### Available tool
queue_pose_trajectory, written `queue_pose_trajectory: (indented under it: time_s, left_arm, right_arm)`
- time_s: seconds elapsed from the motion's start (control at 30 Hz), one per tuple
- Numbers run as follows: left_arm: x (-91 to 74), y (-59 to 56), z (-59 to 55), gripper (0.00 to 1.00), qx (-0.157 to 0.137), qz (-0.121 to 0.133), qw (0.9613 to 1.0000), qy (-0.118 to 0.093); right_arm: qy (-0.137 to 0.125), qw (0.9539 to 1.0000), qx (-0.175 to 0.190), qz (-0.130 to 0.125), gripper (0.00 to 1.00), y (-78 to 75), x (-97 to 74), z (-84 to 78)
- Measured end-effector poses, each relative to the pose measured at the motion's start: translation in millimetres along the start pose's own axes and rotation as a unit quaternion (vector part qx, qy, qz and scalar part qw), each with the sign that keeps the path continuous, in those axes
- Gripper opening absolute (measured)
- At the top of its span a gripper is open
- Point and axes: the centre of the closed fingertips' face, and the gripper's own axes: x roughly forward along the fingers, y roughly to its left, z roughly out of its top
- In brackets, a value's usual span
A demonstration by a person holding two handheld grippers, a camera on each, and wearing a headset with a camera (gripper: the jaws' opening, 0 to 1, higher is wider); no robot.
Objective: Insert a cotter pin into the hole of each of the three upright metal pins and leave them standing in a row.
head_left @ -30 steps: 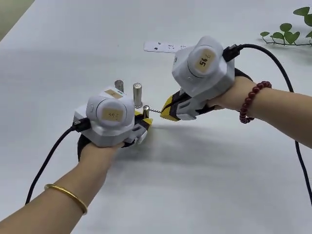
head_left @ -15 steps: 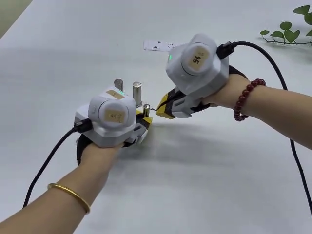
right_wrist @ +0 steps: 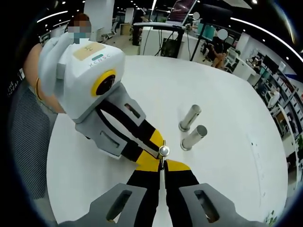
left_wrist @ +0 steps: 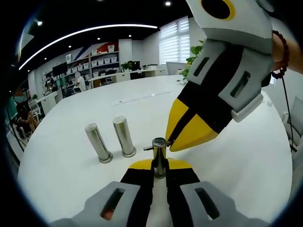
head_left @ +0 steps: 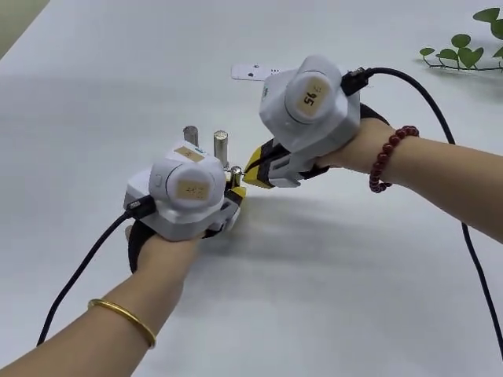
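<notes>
closely: left gripper (head_left: 233, 193), pin (head_left: 235, 177), right gripper (head_left: 253, 174)

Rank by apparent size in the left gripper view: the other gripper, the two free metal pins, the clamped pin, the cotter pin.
1. right gripper, nearness inflates it.
2. two free metal pins, alike, unranked between themselves.
3. clamped pin, partly hidden in the left gripper.
4. cotter pin, just a stub showing.

White workbench (head_left: 354, 298) in open office, wall shelves (left_wrist: 80, 71), window blinds (left_wrist: 173, 35), curved ceiling light strip (left_wrist: 94, 30).
</notes>
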Motion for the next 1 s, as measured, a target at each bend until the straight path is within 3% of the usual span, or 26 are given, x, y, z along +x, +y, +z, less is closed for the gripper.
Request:
queue_pose_trajectory:
  time_s: [0.17, 0.4, 1.0]
  left_arm:
    - [0.9, 1.3, 0.6, 0.06, -0.010, 0.008, 0.9999, -0.001]
    - [1.1, 1.6, 0.8, 0.06, -0.014, 0.015, 0.9998, -0.002]
    - [1.8, 2.3, 0.8, 0.06, -0.015, 0.020, 0.9997, -0.002]
  right_arm:
    - [-0.012, 0.9999, 0.010, 0.000, 0.03, 1.3, -1.8, 2.2]
    - [-0.007, 0.9998, 0.015, -0.009, 0.03, -3.8, -14.1, -4.9]
    - [-0.012, 0.9996, 0.021, -0.015, 0.00, -3.1, -9.4, -2.0]
